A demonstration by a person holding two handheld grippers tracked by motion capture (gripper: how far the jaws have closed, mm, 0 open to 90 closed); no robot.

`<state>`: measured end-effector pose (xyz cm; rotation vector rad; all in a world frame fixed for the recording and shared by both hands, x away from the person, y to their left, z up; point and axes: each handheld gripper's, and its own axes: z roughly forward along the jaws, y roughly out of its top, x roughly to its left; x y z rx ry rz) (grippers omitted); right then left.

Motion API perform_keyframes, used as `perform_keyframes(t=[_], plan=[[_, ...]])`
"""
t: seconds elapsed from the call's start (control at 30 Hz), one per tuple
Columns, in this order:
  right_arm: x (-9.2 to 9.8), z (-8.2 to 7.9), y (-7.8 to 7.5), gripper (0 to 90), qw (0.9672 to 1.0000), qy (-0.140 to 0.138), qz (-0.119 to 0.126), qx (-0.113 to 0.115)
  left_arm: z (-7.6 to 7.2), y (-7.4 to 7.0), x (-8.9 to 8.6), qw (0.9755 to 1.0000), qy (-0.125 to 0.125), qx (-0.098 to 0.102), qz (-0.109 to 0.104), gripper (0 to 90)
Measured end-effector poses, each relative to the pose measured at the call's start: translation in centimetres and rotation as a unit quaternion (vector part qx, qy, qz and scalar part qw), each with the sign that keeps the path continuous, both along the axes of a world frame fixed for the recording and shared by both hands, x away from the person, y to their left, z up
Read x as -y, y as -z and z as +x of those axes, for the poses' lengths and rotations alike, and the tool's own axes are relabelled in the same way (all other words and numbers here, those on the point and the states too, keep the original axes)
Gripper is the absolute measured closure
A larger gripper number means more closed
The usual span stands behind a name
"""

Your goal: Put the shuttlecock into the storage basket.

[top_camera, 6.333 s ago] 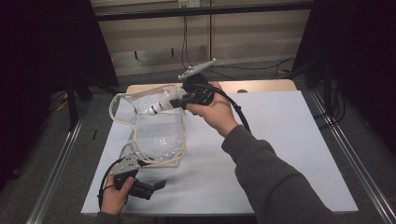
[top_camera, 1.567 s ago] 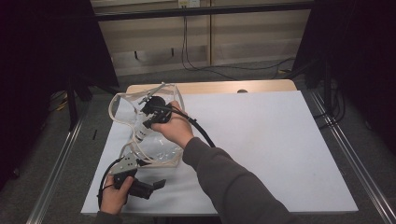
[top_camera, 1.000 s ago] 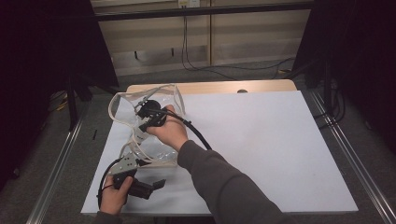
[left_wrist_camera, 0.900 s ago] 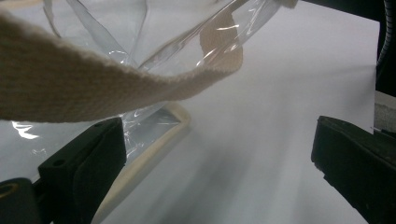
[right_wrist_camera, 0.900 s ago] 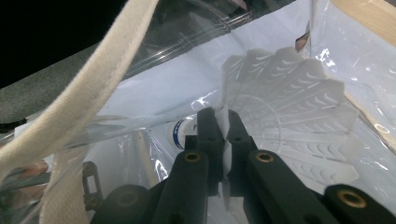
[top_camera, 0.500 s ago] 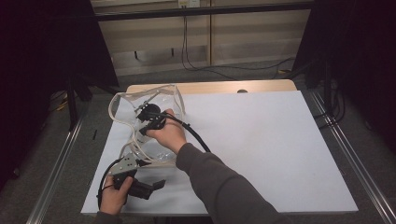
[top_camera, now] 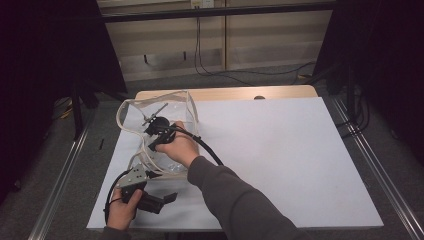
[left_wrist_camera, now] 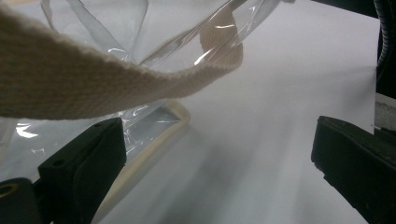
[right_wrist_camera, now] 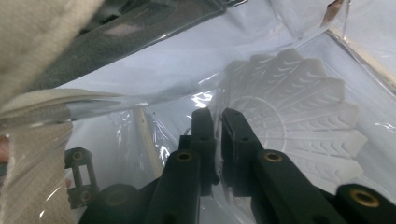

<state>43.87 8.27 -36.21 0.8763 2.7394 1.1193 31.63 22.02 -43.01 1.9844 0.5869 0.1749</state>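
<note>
Inside the clear bag (top_camera: 165, 125), the right gripper (right_wrist_camera: 217, 119) has just been easing apart: only a slit shows between its jaws, nothing in it. The shuttlecock (right_wrist_camera: 299, 116) lies just ahead, to its right. The left gripper (left_wrist_camera: 219, 154) gapes empty, the bag's strap (left_wrist_camera: 93, 84) above its left jaw.

White table (top_camera: 280, 150), clear bag (top_camera: 131, 114), perhaps flat.

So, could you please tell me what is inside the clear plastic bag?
Inside the clear plastic bag lies a white feathered shuttlecock, with the right tongs reaching in beside it. Creased plastic and the hand cover the rest.
</note>
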Motion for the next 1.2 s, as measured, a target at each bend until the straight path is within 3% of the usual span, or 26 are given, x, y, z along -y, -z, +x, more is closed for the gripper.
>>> perform_keyframes(t=[0.1, 0.23, 0.77, 1.03, 1.1, 1.2], plan=[[-0.17, -0.13, 0.12, 68.9, 1.0, 0.0, -0.004, 0.004, 0.01, 0.02, 0.02, 1.0, -0.001, -0.002, -0.001, 3.2], [-0.13, -0.1, 0.21, 59.6, 0.9999, 0.009, -0.007, -0.002, 0.01, 0.0, 0.01, 1.0, -0.001, -0.001, -0.001, 3.2], [0.2, 0.1, 0.22, 40.9, 0.9994, 0.028, -0.011, -0.02, 0.03, -0.01, 0.02, 1.0, 0.0, 0.0, 0.0, 3.2], [0.42, 0.2, 0.1, 39.6, 0.999, 0.032, -0.014, -0.027, 0.05, -0.02, 0.04, 1.0, -0.001, 0.001, 0.0, 3.2], [0.44, 0.2, 0.09, 47.7, 0.9991, 0.029, -0.017, -0.026, 0.05, -0.03, 0.05, 1.0, -0.001, 0.001, 0.001, 3.2], [0.44, 0.15, 0.05, 51.1, 0.9991, 0.025, -0.016, -0.029, 0.05, -0.01, 0.07, 1.0, 0.0, 0.001, 0.0, 3.2]])
